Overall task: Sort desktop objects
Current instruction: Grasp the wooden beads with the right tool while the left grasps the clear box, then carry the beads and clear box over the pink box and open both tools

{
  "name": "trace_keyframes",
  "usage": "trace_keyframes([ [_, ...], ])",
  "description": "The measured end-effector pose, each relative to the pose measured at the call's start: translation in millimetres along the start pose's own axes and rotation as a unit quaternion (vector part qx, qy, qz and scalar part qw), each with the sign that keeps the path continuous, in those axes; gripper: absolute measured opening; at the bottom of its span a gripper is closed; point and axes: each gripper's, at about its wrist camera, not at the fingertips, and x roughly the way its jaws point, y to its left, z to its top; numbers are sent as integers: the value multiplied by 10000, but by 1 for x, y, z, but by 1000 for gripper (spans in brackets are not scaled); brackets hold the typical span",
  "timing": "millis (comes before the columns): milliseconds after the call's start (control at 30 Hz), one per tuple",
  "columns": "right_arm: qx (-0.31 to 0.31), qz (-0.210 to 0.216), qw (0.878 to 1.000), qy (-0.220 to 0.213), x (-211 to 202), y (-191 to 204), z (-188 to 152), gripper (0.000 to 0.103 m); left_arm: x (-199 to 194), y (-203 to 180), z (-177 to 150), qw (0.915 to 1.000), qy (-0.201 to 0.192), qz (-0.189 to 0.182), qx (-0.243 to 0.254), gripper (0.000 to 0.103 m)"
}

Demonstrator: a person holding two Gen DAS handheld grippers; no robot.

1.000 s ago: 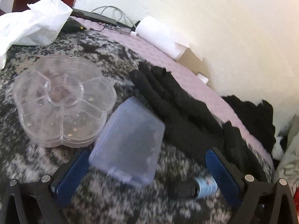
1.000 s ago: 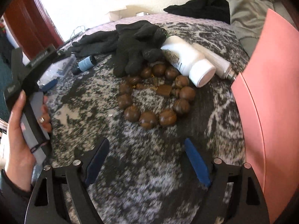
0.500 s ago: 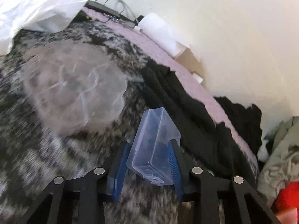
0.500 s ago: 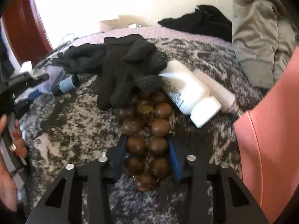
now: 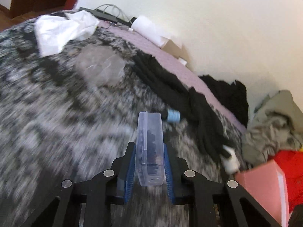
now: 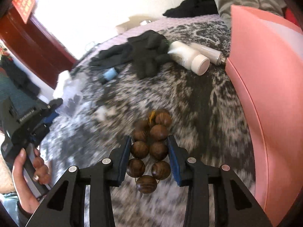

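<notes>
My left gripper is shut on a clear plastic box, held on edge above the mottled grey blanket. My right gripper is shut on a string of large brown wooden beads, lifted off the blanket. The left gripper and its box also show in the right wrist view, at the left.
A clear flower-shaped tray, white bag, black gloves and a small blue-labelled bottle lie ahead. A white bottle and clear tube lie by the pink bin. Clothes pile at the wall.
Both grippers closed from open, the left on the clear box and the right on the beads. Both have since lifted their loads away from the blanket.
</notes>
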Motion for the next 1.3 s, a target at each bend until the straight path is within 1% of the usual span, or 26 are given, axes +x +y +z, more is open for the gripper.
trace_keyframes([
  [33, 37, 69, 10000, -27, -11, 3, -7, 3, -12, 1, -6, 10000, 35, -24, -48, 23],
  [67, 77, 152, 9998, -55, -22, 5, -14, 0, -25, 2, -12, 9999, 71, -49, -96, 23],
  [133, 145, 299, 9994, -125, -42, 6, -27, 0, -43, -1, -24, 10000, 69, -17, -19, 23],
  [167, 123, 298, 9993, -169, -52, 7, -35, 0, -53, -4, -34, 9998, 92, 93, 143, 23],
  [233, 10, 219, 9995, -234, -66, 7, -49, 0, -59, -7, -47, 9991, 164, 195, 325, 23],
  [267, -25, 182, 9996, -231, -68, 6, -53, 0, -60, -10, -55, 9984, 266, 252, 437, 23],
  [333, -52, 135, 9998, -120, -55, 6, -52, 0, -58, -12, -67, 9967, 423, 341, 606, 23],
  [367, -66, 111, 9999, -64, -49, 5, -52, 3, -55, -13, -70, 9960, 477, 374, 663, 23],
  [400, -80, 88, 9999, -9, -42, 5, -52, 9, -53, -13, -73, 9952, 531, 406, 719, 23],
  [433, -93, 64, 9999, 47, -36, 5, -52, 18, -49, -12, -76, 9940, 580, 518, 770, 23],
  [467, -107, 40, 9999, 102, -30, 4, -51, 47, -45, -11, -76, 9937, 634, 527, 764, 23],
  [500, -120, 17, 9998, 158, -23, 4, -51, 72, -42, -9, -77, 9933, 688, 536, 758, 23],
  [533, -134, -7, 9997, 213, -17, 4, -51, 74, -36, -9, -79, 9924, 757, 588, 768, 23],
  [667, -189, -102, 9988, 436, 8, 2, -50, 74, -13, -8, -86, 9880, 1024, 746, 885, 25],
  [733, -216, -149, 9982, 547, 21, 1, -49, 70, 0, -9, -91, 9850, 1187, 835, 931, 26],
  [767, -229, -173, 9978, 602, 27, 1, -49, 70, 8, -10, -94, 9822, 1285, 915, 1015, 27],
  [800, -297, -227, 9974, 621, 33, 3, -48, 70, 16, -12, -98, 9774, 1378, 1089, 1175, 27],
  [867, -706, -522, 9949, 504, 41, 15, -48, 70, 19, -21, -103, 9722, 1284, 1271, 1488, 25],
  [900, -947, -774, 9913, 494, 45, 20, -49, 60, 19, -24, -103, 9709, 1249, 1312, 1567, 24],
  [933, -1129, -957, 9878, 489, 47, 24, -50, 39, 16, -26, -103, 9723, 1212, 1256, 1554, 23],
  [967, -1174, -979, 9870, 498, 45, 25, -49, 28, 11, -28, -101, 9763, 1173, 1094, 1451, 23],
  [1000, -1153, -942, 9875, 513, 43, 24, -48, 20, 8, -30, -100, 9776, 1135, 1052, 1429, 23],
  [1100, -778, -530, 9943, 496, 27, 16, -44, 20, -11, -40, -97, 9789, 888, 1032, 1525, 23],
  [1200, -835, -287, 9959, 187, -3, 23, -43, 20, -30, -52, -96, 9806, 696, 918, 1587, 23],
  [1300, -958, -70, 9952, -189, -37, 32, -45, 20, -47, -65, -92, 9840, 494, 802, 1512, 23],
])
